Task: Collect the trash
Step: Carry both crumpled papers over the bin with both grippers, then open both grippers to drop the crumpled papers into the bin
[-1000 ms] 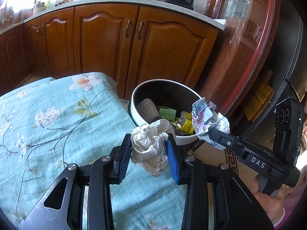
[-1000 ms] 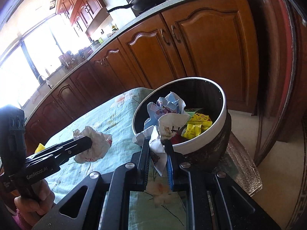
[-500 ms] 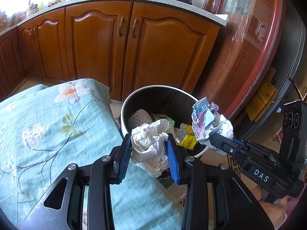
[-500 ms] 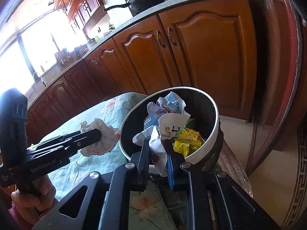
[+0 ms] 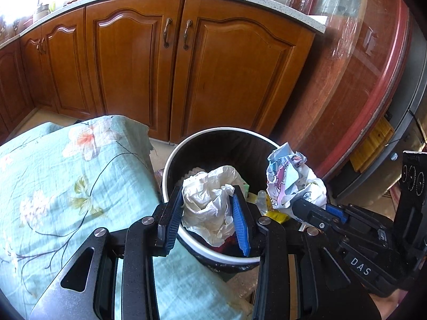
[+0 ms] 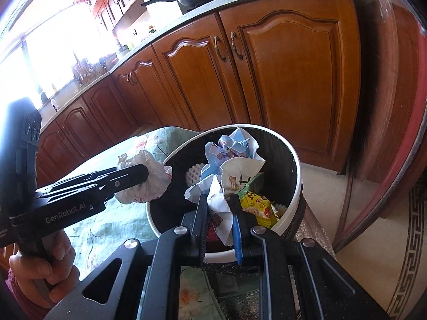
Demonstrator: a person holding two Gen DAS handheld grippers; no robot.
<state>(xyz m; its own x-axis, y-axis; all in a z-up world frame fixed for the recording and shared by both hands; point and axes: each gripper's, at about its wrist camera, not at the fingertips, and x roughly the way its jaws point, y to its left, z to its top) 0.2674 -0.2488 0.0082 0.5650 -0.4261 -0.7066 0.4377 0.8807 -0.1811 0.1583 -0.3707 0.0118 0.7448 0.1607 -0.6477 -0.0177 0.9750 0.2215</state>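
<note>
Wooden kitchen cabinets (image 5: pixel 226 72) fill the background, nearer and larger in the left wrist view than a second ago, with a floral cloth-covered surface (image 5: pixel 61 186) in front of them. That cloth now sits off to the left of both views instead of under the grippers, which means both hands have carried their loads sideways off it.

Just beside the cloth's edge stands the round white-rimmed trash bin (image 5: pixel 170 165), already holding a yellow wrapper (image 6: pixel 257 204) and other scraps. It has grown in both views and now lies directly beneath the fingertips.

Over its near rim, the left gripper (image 5: pixel 209 210) is partly closed on a crumpled white plastic bag (image 5: pixel 210 200), blue pads pressing both sides. The right gripper (image 6: pixel 220 213) is clamped narrowly on a crumpled printed paper wad (image 6: pixel 234 157), which hangs above the bin's open mouth.

With both pieces now over the opening rather than over the cloth, the carry looks finished. Release is probably next; the plastic bag hangs close to the near rim, so it may catch there.
</note>
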